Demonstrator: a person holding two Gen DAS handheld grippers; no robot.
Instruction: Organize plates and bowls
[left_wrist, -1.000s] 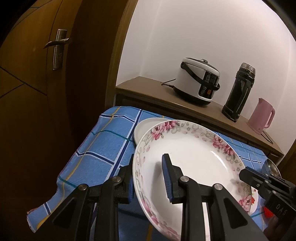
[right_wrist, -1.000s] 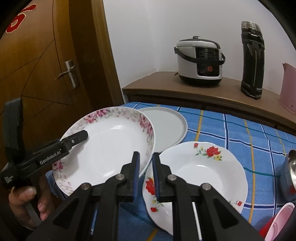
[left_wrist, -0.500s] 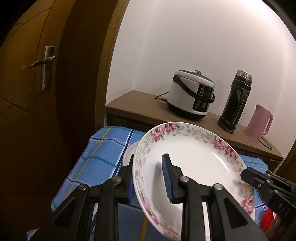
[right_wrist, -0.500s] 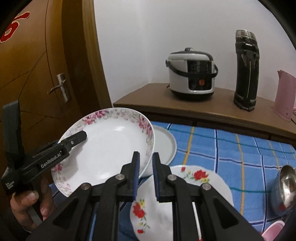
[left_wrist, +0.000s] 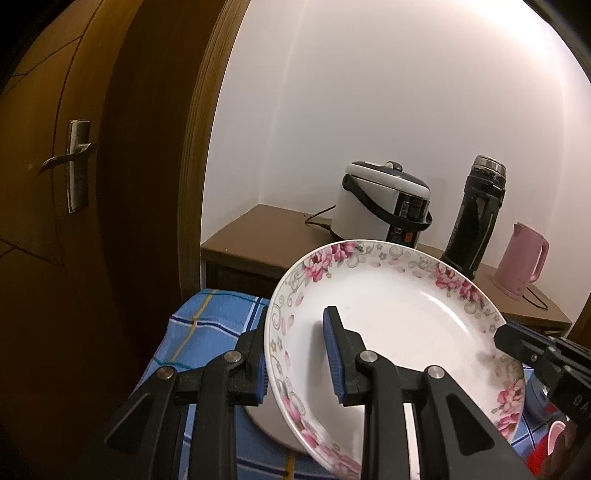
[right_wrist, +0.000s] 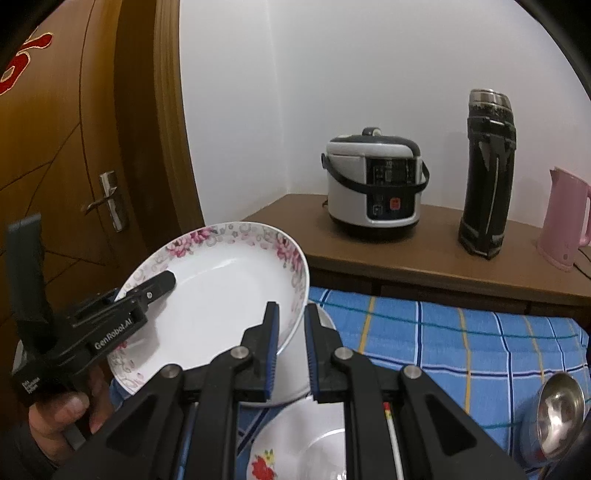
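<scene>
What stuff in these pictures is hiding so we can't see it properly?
- Grey plate: right wrist view, mostly covered by the pink-flowered plate and the right tongs.
- Red-flowered plate: right wrist view, cut off by the bottom edge and the tongs' arms.
- Metal bowl: right wrist view, cut by the picture's dark corner.
- Red thing: left wrist view, tucked behind the other tongs at the corner; can't tell what it is.
- Left tongs: outer finger half behind the plate rim.

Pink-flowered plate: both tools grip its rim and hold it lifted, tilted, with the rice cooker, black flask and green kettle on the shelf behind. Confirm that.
One detail is wrong: the kettle is pink, not green, as the right wrist view shows. The rest stands: left tool and right tool grip the pink-flowered plate, with rice cooker and black flask behind.
</scene>
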